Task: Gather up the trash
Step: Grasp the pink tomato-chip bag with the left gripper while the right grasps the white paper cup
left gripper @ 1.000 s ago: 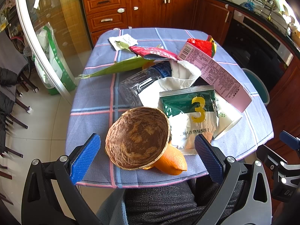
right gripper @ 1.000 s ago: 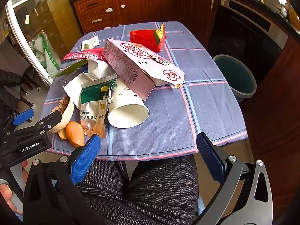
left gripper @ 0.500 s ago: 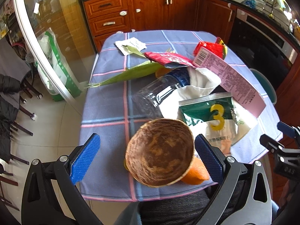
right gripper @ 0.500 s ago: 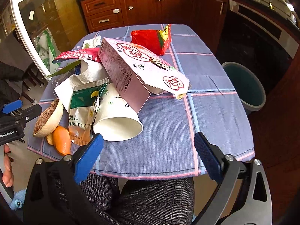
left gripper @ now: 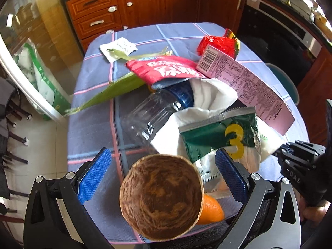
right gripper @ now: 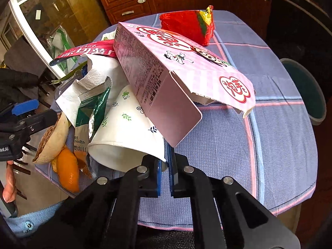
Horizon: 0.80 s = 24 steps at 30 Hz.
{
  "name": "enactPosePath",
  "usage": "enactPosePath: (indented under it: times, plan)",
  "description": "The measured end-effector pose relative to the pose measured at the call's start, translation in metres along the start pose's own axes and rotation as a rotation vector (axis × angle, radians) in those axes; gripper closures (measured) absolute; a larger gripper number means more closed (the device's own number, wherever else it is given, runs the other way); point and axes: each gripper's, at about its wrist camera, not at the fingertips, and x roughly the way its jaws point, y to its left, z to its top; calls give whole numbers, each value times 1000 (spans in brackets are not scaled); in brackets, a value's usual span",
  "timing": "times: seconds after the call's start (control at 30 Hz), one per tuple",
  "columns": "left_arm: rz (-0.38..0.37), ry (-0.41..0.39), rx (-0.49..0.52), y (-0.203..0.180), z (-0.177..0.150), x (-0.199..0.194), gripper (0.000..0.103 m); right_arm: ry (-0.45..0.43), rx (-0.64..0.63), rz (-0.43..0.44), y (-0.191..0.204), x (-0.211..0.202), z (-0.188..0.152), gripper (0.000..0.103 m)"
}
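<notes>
Trash is piled on a blue checked tablecloth. My left gripper is open, its blue pads either side of a brown coconut shell half that lies on an orange peel. My right gripper is shut on the rim of a white paper cup lying on its side under a pink carton. Around them lie a green foil pouch, paper towel, a clear plastic bottle, a red snack bag, a red wrapper and a green leaf.
A teal waste bin stands on the floor to the right of the table. Wooden cabinets stand behind it and a glass door is to the left. A folded white paper lies at the table's far left.
My right gripper has moved in and shut on the paper cup's rim. My left gripper has come closer over the coconut shell and stays open.
</notes>
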Motion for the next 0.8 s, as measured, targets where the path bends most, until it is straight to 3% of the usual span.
enactPosePath:
  times: [0.17,0.3,0.53,0.63,0.67,0.7,0.73,0.77,0.8]
  plan:
    - [67,-50,47,2,24,-3,3,17,43,24,-17,-12,-12,99]
    - [186,-113,111,7,44,0,3,38,56,38,-21,-18,-17,99]
    - [227,-61,242,-2,55,30,9,73,38,78,-4,-16,-13,99]
    - [218,-85,271,-7,59,36,28,76,42,77,1,-16,-10,99]
    - [209,-96,276,-9,59,35,51,75,44,76,2,-17,-10,99]
    - [204,-98,281,-10,62,36,64,75,42,75,3,-19,-10,99]
    - [199,-96,280,-10,64,36,70,74,39,75,4,-21,-10,99]
    - [192,-102,274,-10,65,34,99,73,35,76,4,-22,-10,99]
    - [185,-105,262,-9,65,32,102,69,31,80,5,-24,-10,99]
